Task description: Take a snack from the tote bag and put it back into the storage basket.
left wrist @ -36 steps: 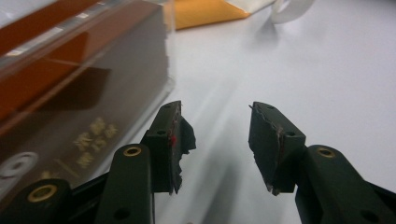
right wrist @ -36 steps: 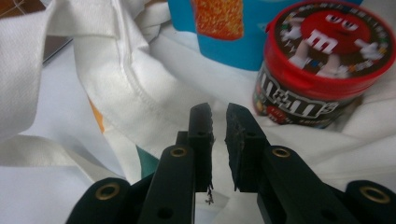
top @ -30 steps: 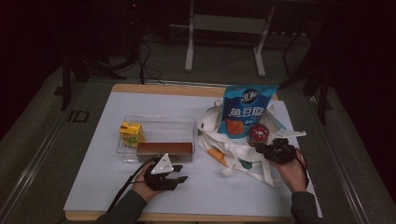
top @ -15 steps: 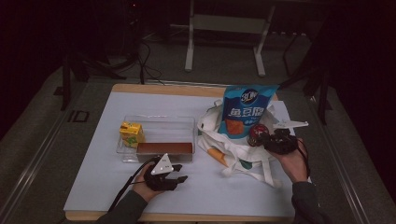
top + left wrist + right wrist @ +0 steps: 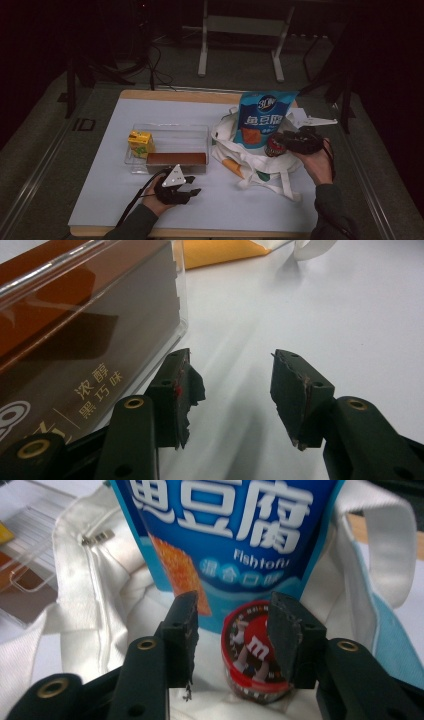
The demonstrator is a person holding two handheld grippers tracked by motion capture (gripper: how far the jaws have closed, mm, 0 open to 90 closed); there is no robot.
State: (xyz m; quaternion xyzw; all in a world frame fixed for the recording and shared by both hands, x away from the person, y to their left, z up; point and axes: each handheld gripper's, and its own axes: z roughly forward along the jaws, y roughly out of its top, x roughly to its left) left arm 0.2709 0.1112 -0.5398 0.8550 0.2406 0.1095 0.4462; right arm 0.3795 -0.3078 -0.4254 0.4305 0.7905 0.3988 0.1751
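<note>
My right claw (image 5: pixel 232 630) hangs over the white tote bag (image 5: pixel 250 160) near the right edge of the desk (image 5: pixel 100 200), and its jaws have just been opening: they now stand spread, with the round red candy tub (image 5: pixel 255 655) lying between and just beyond them on the bag's cloth. In the right claw's own view the right pad overlaps the tub's rim, but I cannot tell whether it touches; the left pad is clear of it. From the high view the tub (image 5: pixel 274 145) rests on top of the bag, right at the foot of the blue snack pouch (image 5: pixel 262 120), which stands upright out of the bag toward the far edge of the desk. My left claw (image 5: pixel 192 190) rests low by the near edge of the desk, jaws spread with only bare desk between them. Just beside its left jaw is the clear plastic bin (image 5: pixel 167 132), and pressed against the bin's near wall lies the long brown chocolate box (image 5: pixel 75 340). A small yellow juice carton (image 5: pixel 140 142) stands in the bin's left end. An orange patch of the bag (image 5: pixel 220 251) shows ahead of my left claw.
</note>
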